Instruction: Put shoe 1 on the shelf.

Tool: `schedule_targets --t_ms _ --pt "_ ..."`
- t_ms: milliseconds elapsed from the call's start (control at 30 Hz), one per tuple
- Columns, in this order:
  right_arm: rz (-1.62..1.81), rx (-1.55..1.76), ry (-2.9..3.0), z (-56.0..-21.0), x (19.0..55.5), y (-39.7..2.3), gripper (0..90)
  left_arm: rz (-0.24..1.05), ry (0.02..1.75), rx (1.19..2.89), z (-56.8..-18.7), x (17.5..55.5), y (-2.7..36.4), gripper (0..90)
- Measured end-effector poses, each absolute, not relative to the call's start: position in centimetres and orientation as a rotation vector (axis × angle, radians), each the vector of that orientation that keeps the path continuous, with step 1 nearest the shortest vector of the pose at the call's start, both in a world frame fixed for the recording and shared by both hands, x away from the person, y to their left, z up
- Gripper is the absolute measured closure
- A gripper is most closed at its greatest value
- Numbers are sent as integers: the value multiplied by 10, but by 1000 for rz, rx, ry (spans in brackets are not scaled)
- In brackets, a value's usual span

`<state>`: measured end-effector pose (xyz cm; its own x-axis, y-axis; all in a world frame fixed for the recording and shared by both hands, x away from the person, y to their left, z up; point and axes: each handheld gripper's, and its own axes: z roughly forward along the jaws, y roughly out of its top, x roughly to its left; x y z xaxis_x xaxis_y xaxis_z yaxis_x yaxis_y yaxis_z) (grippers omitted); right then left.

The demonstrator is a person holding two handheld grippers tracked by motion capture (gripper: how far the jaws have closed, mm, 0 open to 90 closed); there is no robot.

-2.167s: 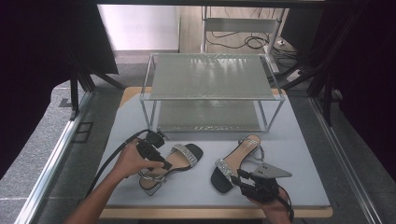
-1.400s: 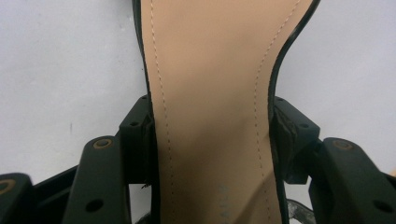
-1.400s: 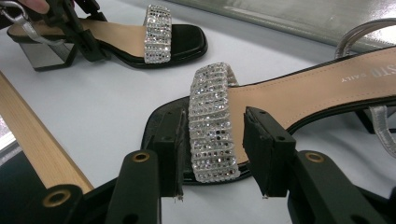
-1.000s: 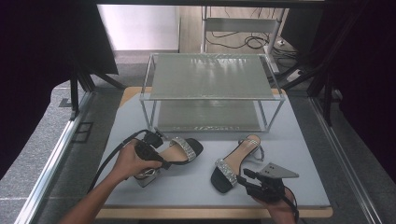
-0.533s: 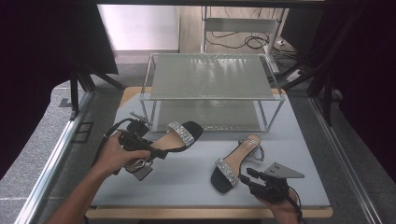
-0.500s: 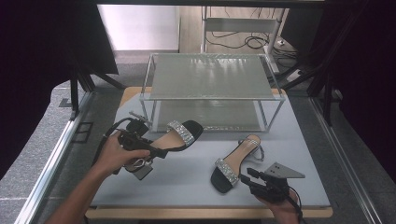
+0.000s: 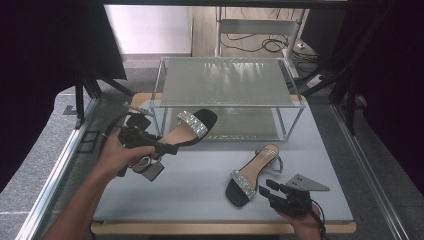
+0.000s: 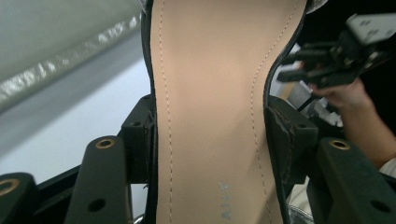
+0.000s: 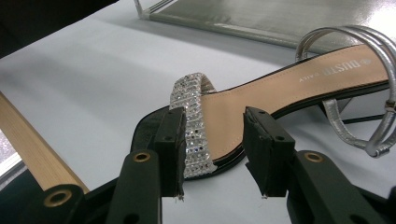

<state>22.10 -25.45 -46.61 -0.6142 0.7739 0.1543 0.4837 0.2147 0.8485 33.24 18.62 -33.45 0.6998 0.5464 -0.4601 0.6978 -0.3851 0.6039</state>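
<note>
Lifted: left sandal (image 7: 187,131) | left claw (image 7: 159,148) clamps it | right claw (image 9: 212,140) parted

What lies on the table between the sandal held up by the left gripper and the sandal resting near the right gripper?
Nothing: in the high view, the blue-grey table top is bare between the lifted sandal and the resting sandal.

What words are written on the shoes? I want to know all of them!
"DUSTO" on the tan insole of the sandal on the table, with a small ring-shaped mark after it.
Smaller word beside "DUSTO": too small to read.
Faint print on the insole of the lifted sandal: too blurred to read.
</note>
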Motion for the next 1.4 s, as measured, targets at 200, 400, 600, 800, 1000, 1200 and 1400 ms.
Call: schedule_targets --t_ms 200,400,600,800,1000,1200,1400 --pt "1356 1173 2194 -467 221 -253 597 -218 944 2035 -313 348 186 434" --pt "1360 1188 2184 -467 221 -257 597 -213 957 1996 -303 364 185 435" --pt "1360 1187 2180 -466 220 -257 601 -180 997 1984 -292 386 179 435" --pt "1356 1178 2182 -465 219 -255 599 -148 1043 2000 -279 413 168 435" --pt "1343 1179 2185 -468 218 -255 599 -116 1090 2000 -265 439 155 435" --pt "1320 1164 2197 -469 215 -251 597 -113 1141 1976 -253 463 140 435" --pt "1325 1154 2205 -469 213 -249 596 -123 1183 1934 -254 487 134 435"
